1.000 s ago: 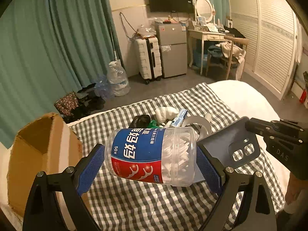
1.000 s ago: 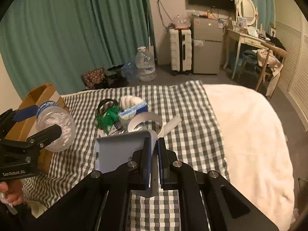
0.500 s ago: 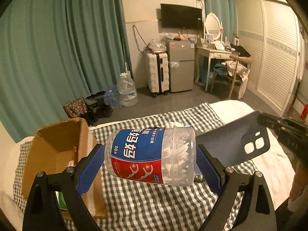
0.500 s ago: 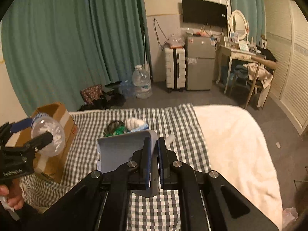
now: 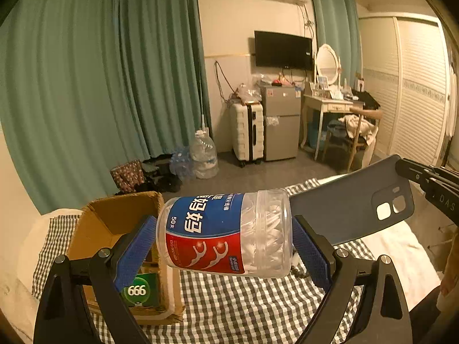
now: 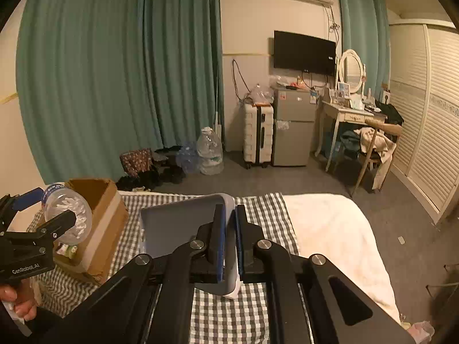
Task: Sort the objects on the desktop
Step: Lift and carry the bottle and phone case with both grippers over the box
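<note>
Here, at the far left, the cardboard box point(image 5: 114, 226) stands open on the checked cloth point(image 5: 243, 306) that covers the bed, and a green packet marked 666 point(image 5: 137, 289) shows low down at its near side, though whether it lies inside the box or against it is hard to tell. Just right of the box, the left tongs point(image 5: 223, 246) are closed end to end on the floss-pick jar point(image 5: 226, 232), which lies on its side in the air, its blue pads pressing the lid end and the base. In the right wrist view the jar hangs beside the box's near upper edge, not yet over the opening. Further right, the right tongs point(image 6: 228, 240) are nearly closed, pinching the edge of the grey phone case point(image 6: 178, 229), held up above the cloth with its camera cut-outs toward the tongs.

In my judgement the step in hand is the carry: both things are lifted and being brought toward the box for dropping in. The next move likely calls for the jar to go over the box mouth, clear of the flap, and low enough that it falls inside when the tongs open. The jar is round and smooth, so it may roll if it lands on the rim. The case would follow; being thin and held by one edge, it may swing.
</note>
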`<action>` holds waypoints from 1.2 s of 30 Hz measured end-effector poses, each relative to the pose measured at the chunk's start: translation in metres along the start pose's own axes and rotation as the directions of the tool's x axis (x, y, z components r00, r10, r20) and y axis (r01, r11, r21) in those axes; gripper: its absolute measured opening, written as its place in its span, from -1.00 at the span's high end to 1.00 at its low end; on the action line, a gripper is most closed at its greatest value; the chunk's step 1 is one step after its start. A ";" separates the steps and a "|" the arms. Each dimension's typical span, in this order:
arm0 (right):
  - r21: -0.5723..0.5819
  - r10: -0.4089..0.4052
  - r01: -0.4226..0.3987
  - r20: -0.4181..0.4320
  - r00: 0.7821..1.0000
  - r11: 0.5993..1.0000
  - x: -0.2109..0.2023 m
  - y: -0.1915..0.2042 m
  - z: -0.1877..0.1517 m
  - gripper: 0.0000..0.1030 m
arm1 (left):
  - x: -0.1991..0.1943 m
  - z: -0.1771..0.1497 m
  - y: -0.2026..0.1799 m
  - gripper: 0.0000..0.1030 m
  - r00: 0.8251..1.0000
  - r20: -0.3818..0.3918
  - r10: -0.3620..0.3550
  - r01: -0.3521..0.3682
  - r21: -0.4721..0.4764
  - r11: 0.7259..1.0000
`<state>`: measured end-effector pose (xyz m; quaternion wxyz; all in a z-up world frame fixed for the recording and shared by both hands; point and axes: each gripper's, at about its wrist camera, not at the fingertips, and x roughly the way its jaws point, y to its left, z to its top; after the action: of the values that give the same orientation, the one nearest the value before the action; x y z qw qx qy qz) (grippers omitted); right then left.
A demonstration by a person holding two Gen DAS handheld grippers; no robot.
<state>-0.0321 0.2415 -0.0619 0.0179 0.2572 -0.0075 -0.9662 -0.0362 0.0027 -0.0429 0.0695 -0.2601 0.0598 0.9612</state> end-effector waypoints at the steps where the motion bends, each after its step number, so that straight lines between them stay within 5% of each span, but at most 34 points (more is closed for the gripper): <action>1: -0.001 0.003 -0.003 0.006 1.000 1.000 -0.003 0.002 0.002 0.87 | -0.004 0.000 0.003 -0.84 1.000 0.006 0.002 -0.002 -0.005 1.000; 20: -0.005 0.073 -0.073 0.091 0.993 0.997 -0.027 0.053 0.039 0.87 | -0.037 0.010 0.061 -0.84 0.995 0.055 0.078 -0.077 -0.030 0.997; 36: -0.041 0.197 -0.195 0.065 0.978 0.980 -0.001 0.130 0.043 0.87 | -0.021 -0.002 0.133 -0.84 0.980 -0.009 0.197 -0.197 -0.112 0.974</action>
<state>-0.0483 0.1117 -0.0212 0.1172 0.2216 -0.0168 -0.9679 -0.0392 -0.1308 -0.0230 -0.0408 -0.2554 0.0311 0.9655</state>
